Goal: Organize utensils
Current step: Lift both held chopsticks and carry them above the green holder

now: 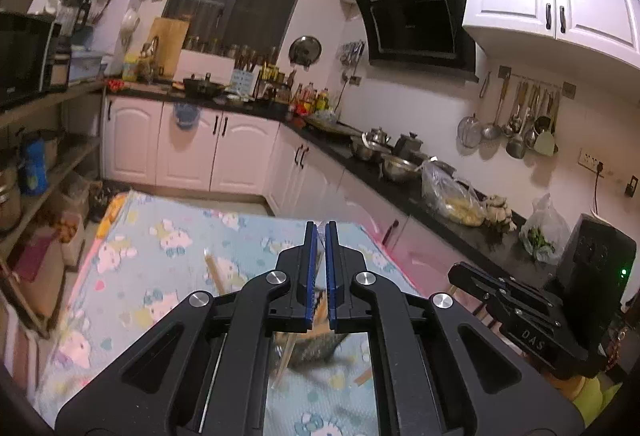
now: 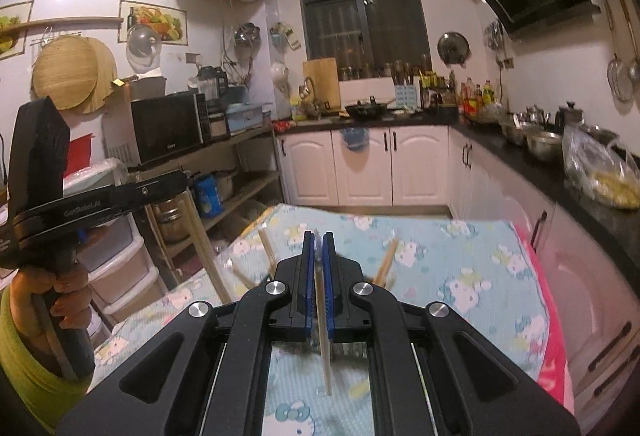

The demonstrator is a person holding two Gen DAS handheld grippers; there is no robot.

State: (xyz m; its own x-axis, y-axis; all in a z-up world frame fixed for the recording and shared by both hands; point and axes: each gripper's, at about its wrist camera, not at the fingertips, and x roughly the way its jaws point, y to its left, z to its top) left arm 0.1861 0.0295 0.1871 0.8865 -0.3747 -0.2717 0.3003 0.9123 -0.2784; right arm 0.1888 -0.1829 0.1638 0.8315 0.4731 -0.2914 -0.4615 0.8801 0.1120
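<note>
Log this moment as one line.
task: organize utensils | left gripper: shut, load unclear | right gripper: shut on chopstick | table: loose chopsticks

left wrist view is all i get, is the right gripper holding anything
Observer: Yes. In the right wrist view, the right gripper has its jaws shut on a pale chopstick.
Operator: any more sticks out there
Observer: More chopsticks show beyond those jaws, over the cartoon cloth. They are blurred, so I cannot tell if they lie flat.
Operator: who has my side
Observer: A hand in a green sleeve grips the handle of the left gripper.
</note>
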